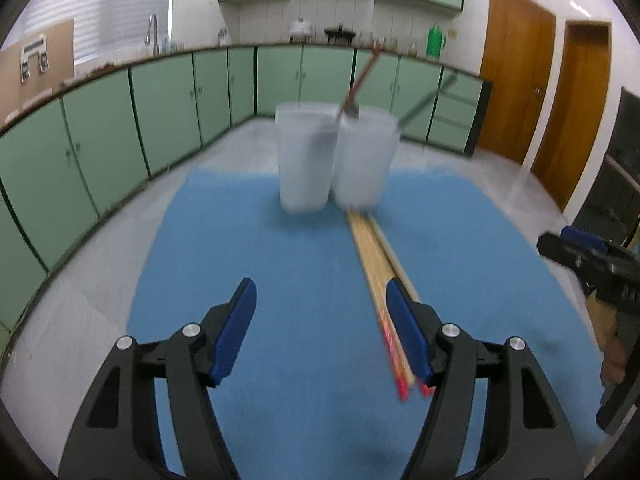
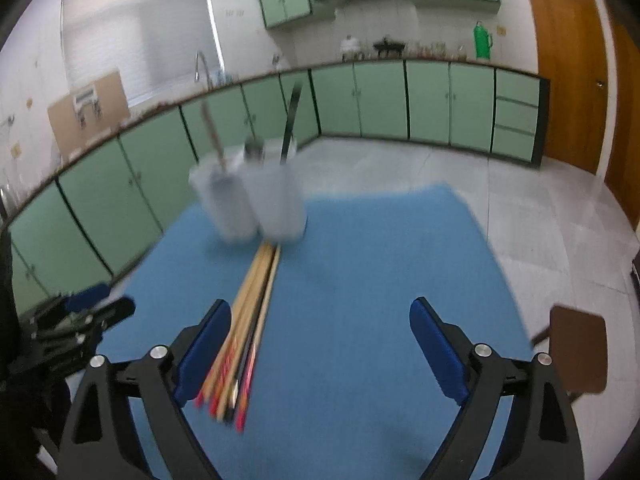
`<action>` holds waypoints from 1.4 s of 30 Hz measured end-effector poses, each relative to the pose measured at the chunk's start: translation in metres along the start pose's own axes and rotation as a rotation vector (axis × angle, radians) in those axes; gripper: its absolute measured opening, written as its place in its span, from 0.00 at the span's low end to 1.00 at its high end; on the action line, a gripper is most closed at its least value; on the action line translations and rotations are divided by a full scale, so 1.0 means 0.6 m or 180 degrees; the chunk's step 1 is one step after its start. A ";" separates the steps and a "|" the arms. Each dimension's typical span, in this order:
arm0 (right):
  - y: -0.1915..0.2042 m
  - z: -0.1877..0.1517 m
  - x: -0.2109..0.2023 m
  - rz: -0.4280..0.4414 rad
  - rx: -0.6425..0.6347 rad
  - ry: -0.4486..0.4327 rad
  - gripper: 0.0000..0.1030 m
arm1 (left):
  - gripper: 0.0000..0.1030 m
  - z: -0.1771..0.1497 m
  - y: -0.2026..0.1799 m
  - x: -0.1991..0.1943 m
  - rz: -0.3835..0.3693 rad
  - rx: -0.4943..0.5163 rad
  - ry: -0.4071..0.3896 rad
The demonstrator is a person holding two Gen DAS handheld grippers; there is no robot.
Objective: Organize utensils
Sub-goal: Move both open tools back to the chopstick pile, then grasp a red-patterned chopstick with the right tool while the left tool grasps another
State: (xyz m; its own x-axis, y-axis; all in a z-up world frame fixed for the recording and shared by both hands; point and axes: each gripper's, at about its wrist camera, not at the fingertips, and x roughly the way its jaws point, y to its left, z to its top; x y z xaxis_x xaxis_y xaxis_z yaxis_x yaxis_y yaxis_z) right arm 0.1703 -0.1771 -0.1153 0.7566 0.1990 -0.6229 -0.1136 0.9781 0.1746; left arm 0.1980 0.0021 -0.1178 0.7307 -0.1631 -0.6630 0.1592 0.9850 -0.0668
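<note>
Two translucent white cups stand side by side at the far end of the blue mat point(image 1: 224, 264), a left cup point(image 1: 305, 160) and a right cup point(image 1: 366, 160). A red-brown handled utensil point(image 1: 362, 76) and a dark handled utensil point(image 1: 428, 100) stick up out of them. A bundle of wooden chopsticks point(image 1: 376, 256) with red ends lies on the mat, running from the cups toward me. My left gripper point(image 1: 320, 286) is open and empty, its right finger over the chopsticks. My right gripper point(image 2: 320, 306) is open wide and empty. The chopsticks point(image 2: 256, 300) lie just inside its left finger.
Each gripper shows at the edge of the other's view, the right gripper point(image 1: 580, 252) and the left gripper point(image 2: 92, 308). Green cabinets point(image 1: 160, 112) run along the far side under a counter. Wooden doors point(image 1: 516, 76) stand at the right, a brown chair seat point(image 2: 576, 344) beyond the mat's right edge.
</note>
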 end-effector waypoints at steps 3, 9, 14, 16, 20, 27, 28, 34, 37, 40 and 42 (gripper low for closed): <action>0.024 -0.046 0.010 -0.0007 -0.0090 0.0138 0.83 | 0.61 -0.033 0.007 0.012 0.0020 -0.0057 0.0143; 0.065 -0.105 0.032 0.0015 -0.0179 0.0349 0.68 | 0.60 -0.073 0.013 0.029 0.0079 -0.0097 0.0303; 0.084 -0.126 0.044 0.0030 -0.0285 0.0479 0.53 | 0.60 -0.082 0.014 0.034 0.0113 -0.0127 0.0367; 0.088 -0.133 0.052 0.0009 -0.0321 0.0535 0.49 | 0.60 -0.083 0.015 0.035 0.0113 -0.0133 0.0376; 0.095 -0.145 0.061 -0.0028 -0.0370 0.0611 0.46 | 0.60 -0.085 0.007 0.037 0.0108 -0.0100 0.0391; 0.079 -0.139 0.055 -0.0124 -0.0325 0.0601 0.40 | 0.60 -0.090 -0.005 0.037 0.0052 -0.0061 0.0420; 0.080 -0.138 0.058 -0.0107 -0.0322 0.0603 0.40 | 0.61 -0.090 -0.008 0.037 0.0044 -0.0056 0.0418; 0.088 -0.131 0.073 -0.0032 -0.0367 0.0625 0.13 | 0.62 -0.092 -0.024 0.037 -0.0029 -0.0024 0.0450; 0.077 -0.129 0.074 0.0082 -0.0279 0.0639 0.06 | 0.62 -0.094 -0.038 0.039 -0.0100 0.0001 0.0484; 0.069 -0.130 0.067 0.0051 -0.0271 0.0623 0.05 | 0.62 -0.095 -0.051 0.043 -0.0181 0.0030 0.0521; 0.058 -0.131 0.063 0.0033 -0.0228 0.0621 0.05 | 0.62 -0.097 -0.059 0.048 -0.0203 0.0063 0.0551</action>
State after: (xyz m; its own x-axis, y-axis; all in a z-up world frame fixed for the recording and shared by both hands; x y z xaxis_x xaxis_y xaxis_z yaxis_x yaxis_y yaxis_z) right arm 0.1441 -0.1310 -0.1925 0.6168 0.2103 -0.7585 -0.1714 0.9764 0.1314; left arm 0.1749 -0.0340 -0.1777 0.5937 -0.2113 -0.7765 0.2158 0.9714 -0.0993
